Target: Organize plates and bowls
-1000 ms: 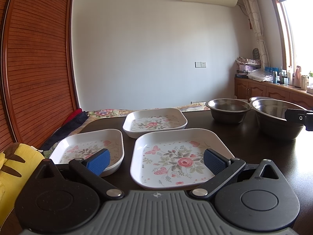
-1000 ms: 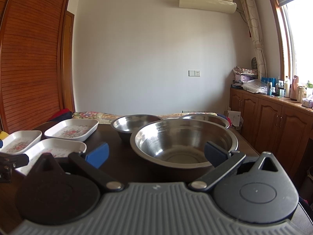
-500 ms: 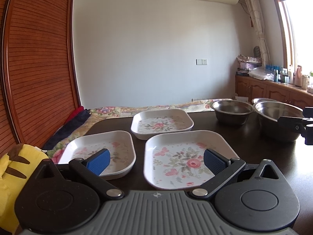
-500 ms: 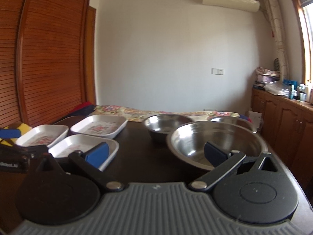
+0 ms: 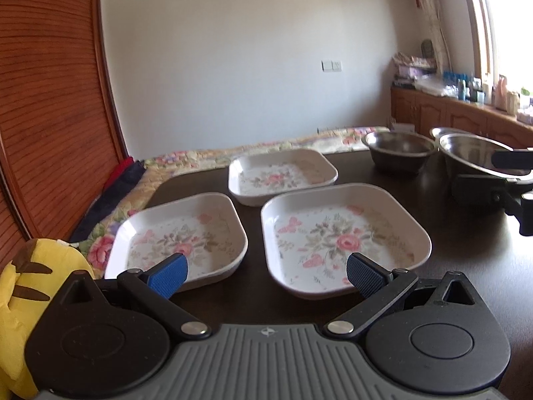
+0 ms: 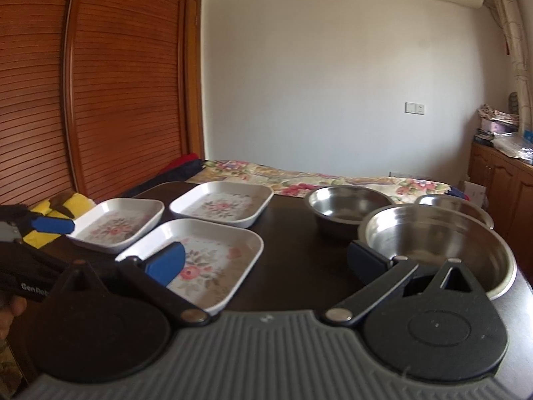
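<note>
Both my grippers hang over the near edge of the dark table point(image 5: 466, 250), fingers spread wide, nothing between the blue pads on either side.

Left gripper point(image 5: 266, 271): jaws apart, empty. Its left pad point(image 5: 168, 275) sits in front of the near-left floral plate point(image 5: 180, 233); its right pad point(image 5: 364, 275) sits in front of the near-right floral plate point(image 5: 343, 236). No contact visible with either rim.

Right gripper point(image 6: 266, 263): jaws apart, empty. Its left pad point(image 6: 165, 263) overlaps the near-right plate point(image 6: 206, 256) in view; its right pad point(image 6: 366, 263) lies by the near wall of the large steel bowl point(image 6: 433, 243). Whether that pad touches the bowl I cannot tell.

Plates: three white square dishes with rose print, all flat on the table, empty, unstacked. Two sit side by side at the front, just apart; the third, the far plate point(image 5: 283, 175), lies behind the gap between them, close to both.

Bowls: three steel ones grouped to the right of the plates. The small bowl point(image 6: 346, 205) stands nearest the far plate. The large one is in front and to its right. A third bowl point(image 6: 456, 205) shows only as a rim behind the large one.

Off the table's left side: a yellow plush toy point(image 5: 20, 286) and a floral bedspread point(image 6: 299, 181) beyond the far edge.
</note>
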`<state>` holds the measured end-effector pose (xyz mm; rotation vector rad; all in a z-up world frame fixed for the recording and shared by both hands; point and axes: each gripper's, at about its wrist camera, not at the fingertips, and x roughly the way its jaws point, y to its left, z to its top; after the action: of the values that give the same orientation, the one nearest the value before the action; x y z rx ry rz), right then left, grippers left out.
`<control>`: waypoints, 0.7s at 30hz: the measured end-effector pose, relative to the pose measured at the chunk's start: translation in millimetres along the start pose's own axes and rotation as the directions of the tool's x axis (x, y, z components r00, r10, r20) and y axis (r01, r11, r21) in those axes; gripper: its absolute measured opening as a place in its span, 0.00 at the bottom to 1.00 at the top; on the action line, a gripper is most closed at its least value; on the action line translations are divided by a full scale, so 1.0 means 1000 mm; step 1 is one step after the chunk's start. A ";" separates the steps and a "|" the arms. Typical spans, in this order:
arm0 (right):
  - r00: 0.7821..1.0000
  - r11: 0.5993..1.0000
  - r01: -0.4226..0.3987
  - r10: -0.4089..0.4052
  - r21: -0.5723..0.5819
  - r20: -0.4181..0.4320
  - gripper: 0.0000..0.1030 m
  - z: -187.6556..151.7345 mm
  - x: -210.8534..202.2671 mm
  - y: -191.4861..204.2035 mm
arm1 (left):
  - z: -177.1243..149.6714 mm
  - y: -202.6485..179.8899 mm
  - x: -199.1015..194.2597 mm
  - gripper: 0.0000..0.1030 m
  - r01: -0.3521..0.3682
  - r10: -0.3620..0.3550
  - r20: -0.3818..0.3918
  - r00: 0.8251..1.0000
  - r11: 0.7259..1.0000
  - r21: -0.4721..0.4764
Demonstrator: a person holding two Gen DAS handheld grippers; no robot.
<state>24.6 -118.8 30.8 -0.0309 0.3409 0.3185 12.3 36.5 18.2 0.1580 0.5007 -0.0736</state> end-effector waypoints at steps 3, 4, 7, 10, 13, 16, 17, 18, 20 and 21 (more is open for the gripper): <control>1.000 1.000 -0.019 0.019 0.000 -0.011 1.00 0.002 0.006 0.001 | 0.001 0.002 0.003 1.00 0.030 -0.029 -0.036 0.999 1.000 0.005; 1.000 1.000 -0.023 0.023 -0.002 -0.014 1.00 0.003 0.008 0.002 | 0.001 0.003 0.004 1.00 0.037 -0.037 -0.040 0.999 0.999 0.002; 0.999 0.999 -0.037 0.037 -0.009 -0.022 1.00 0.004 0.014 0.003 | 0.003 0.006 0.004 1.00 0.055 -0.056 -0.052 0.997 0.998 -0.008; 0.998 0.998 -0.054 0.054 -0.012 -0.033 1.00 0.006 0.019 0.002 | 0.005 0.007 0.004 1.00 0.060 -0.059 -0.059 0.996 0.998 0.005; 0.997 0.998 -0.064 0.063 -0.023 -0.040 1.00 0.008 0.024 0.003 | 0.008 0.010 0.004 1.00 0.067 -0.066 -0.060 0.996 0.998 0.018; 0.996 0.997 -0.075 0.073 -0.029 -0.058 1.00 0.010 0.031 0.003 | 0.010 0.012 0.006 1.00 0.069 -0.068 -0.061 0.996 0.997 0.022; 0.995 0.996 -0.079 0.076 -0.030 -0.066 1.00 0.010 0.033 0.003 | 0.011 0.013 0.006 1.00 0.068 -0.066 -0.066 0.996 0.997 0.025; 0.994 0.996 -0.083 0.081 -0.031 -0.074 1.00 0.010 0.035 0.004 | 0.012 0.014 0.007 1.00 0.069 -0.067 -0.068 0.995 0.997 0.027; 0.992 0.995 -0.095 0.092 -0.032 -0.088 1.00 0.011 0.040 0.004 | 0.012 0.015 0.008 1.00 0.074 -0.071 -0.070 0.995 0.997 0.034; 0.991 0.994 -0.101 0.098 -0.033 -0.096 1.00 0.011 0.042 0.004 | 0.013 0.016 0.010 1.00 0.070 -0.067 -0.072 0.995 0.997 0.036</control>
<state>64.5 -101.2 27.6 -0.0664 0.4304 0.4232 28.4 49.5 26.7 0.1814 0.5758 -0.1449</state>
